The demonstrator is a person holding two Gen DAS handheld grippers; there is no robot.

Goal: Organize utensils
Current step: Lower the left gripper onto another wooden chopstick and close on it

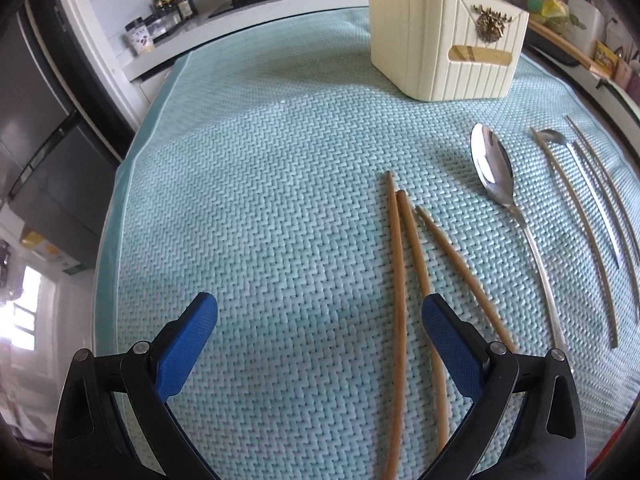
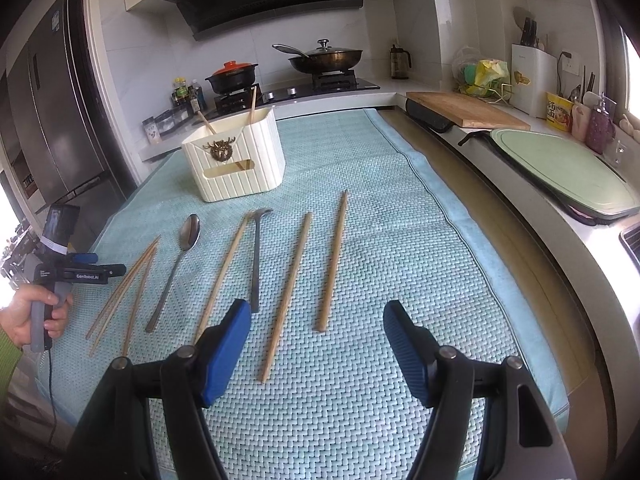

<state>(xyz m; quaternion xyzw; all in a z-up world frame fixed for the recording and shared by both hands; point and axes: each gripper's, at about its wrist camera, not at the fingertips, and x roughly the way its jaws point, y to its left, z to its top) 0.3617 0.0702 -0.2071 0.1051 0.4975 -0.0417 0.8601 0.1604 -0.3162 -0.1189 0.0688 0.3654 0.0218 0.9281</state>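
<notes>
**Left hand-held gripper lines up on the bundle of three chopsticks**

The left hand-held gripper (image 1: pixel 320 312) hovers with jaws wide and empty above the woven teal mat (image 1: pixel 260 200) on the table. Three slim wooden chopsticks (image 1: pixel 412 248) lie fanned just right of its centre line, long axes running near to far; the leftmost lies in the gap and the middle one passes under the right blue ribbed pad (image 1: pixel 448 332). A shiny steel spoon (image 1: pixel 492 172) lies further right. The ribbed cream holder (image 1: pixel 440 48) stands at the far side, two sticks already upright in it. The right hand-held gripper (image 2: pixel 316 320) is also wide and empty, over the loose chopsticks (image 2: pixel 332 264) on the mat's right. The left one is plainly nearer the bundle.
</notes>
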